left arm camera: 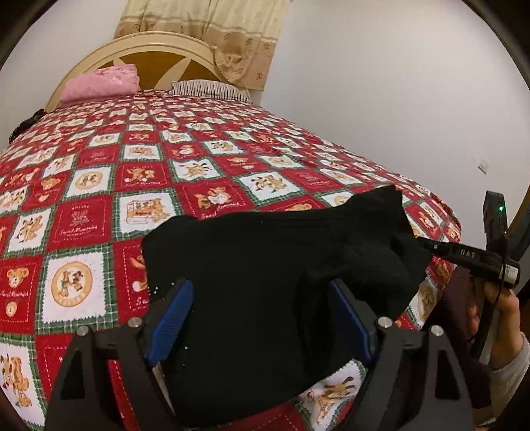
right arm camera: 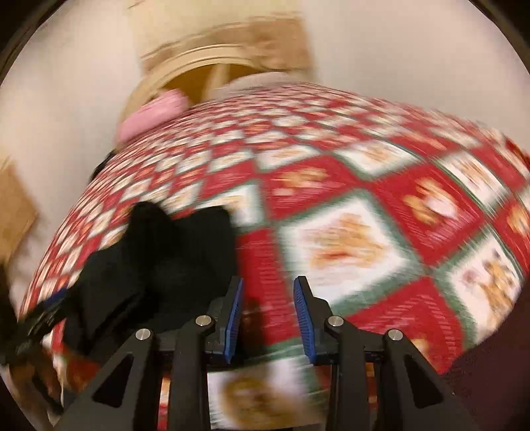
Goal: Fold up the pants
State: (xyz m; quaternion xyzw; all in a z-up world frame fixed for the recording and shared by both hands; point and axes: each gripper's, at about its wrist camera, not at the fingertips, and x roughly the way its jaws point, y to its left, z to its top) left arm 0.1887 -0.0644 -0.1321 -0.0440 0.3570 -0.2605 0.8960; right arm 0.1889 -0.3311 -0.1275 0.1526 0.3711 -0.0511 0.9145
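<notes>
Black pants lie bunched in a folded heap on the red checked bedspread, near the bed's front edge. My left gripper stands open, its blue pads wide apart on either side of the heap, with dark cloth filling the gap. The right gripper shows side-on at the heap's right edge. The right wrist view is blurred. There the right gripper is open by a narrow gap with only bedspread behind it, and the pants lie to its left.
A pink folded cloth and a striped pillow lie by the wooden headboard, under a beige curtain. A white wall runs along the bed's right side. A person's hand holds the right gripper's handle.
</notes>
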